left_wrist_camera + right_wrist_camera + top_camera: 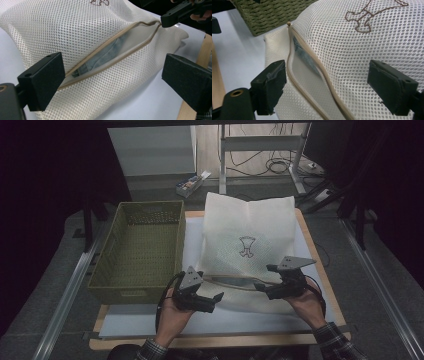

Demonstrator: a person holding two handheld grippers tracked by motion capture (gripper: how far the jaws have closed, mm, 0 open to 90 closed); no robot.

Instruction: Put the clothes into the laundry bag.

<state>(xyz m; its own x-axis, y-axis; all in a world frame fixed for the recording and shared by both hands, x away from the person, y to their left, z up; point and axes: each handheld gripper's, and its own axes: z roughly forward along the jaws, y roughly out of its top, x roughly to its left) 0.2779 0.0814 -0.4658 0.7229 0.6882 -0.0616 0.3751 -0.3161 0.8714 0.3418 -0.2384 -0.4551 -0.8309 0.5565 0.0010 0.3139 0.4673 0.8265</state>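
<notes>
1. A white mesh bag [248, 245] lies on the tabletop [310, 245], on a pale sheet, just right of a green woven basket [140, 250].
2. The bag bears a brown stitched emblem [246, 246] on its upper face.
3. A tan zipper [110, 53] along the bag's near edge is open; blue-grey cloth [102, 56] shows inside the gap.
4. The left gripper [212, 301] sits at the bag's near left corner. Its fingers [42, 80] stand wide apart, holding nothing, with the zipper opening between them in the left gripper view.
5. The right gripper [264, 281] sits at the near right end of the zipper. Its fingers [270, 85] are also spread wide and empty, flanking the zipper line in the right gripper view.
6. A hand [172, 317] holds each gripper from the tabletop's near edge.
</notes>
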